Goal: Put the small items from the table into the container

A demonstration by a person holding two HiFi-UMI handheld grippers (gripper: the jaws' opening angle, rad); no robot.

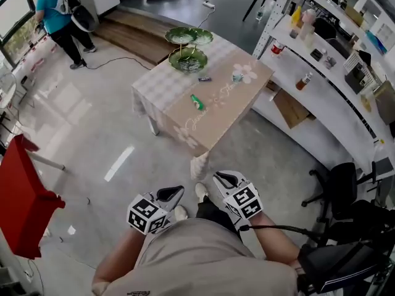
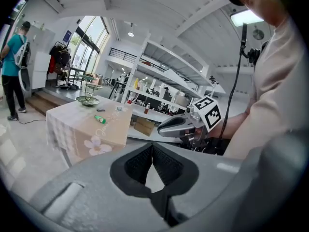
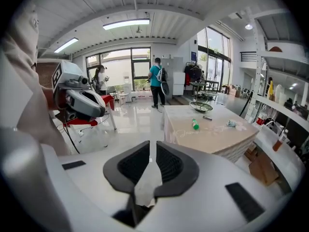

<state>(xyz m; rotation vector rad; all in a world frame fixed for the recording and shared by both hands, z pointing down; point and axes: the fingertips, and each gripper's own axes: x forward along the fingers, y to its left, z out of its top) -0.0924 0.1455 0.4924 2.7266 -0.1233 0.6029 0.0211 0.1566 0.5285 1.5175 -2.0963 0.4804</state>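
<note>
Ahead of me, well apart from both tongs, the green tube (image 1: pixel 197 102) lies on the tabletop (image 1: pixel 185 128) near the green tiered dish (image 1: pixel 188 59). Left tongs (image 1: pixel 174 191) are closed and empty; right tongs (image 1: pixel 223 179) are barely parted and empty. I should step close before opening either.

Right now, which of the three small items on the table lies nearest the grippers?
The green tube-shaped item, lying alone mid-table. The small dark item and the pale bluish item lie farther back.
</note>
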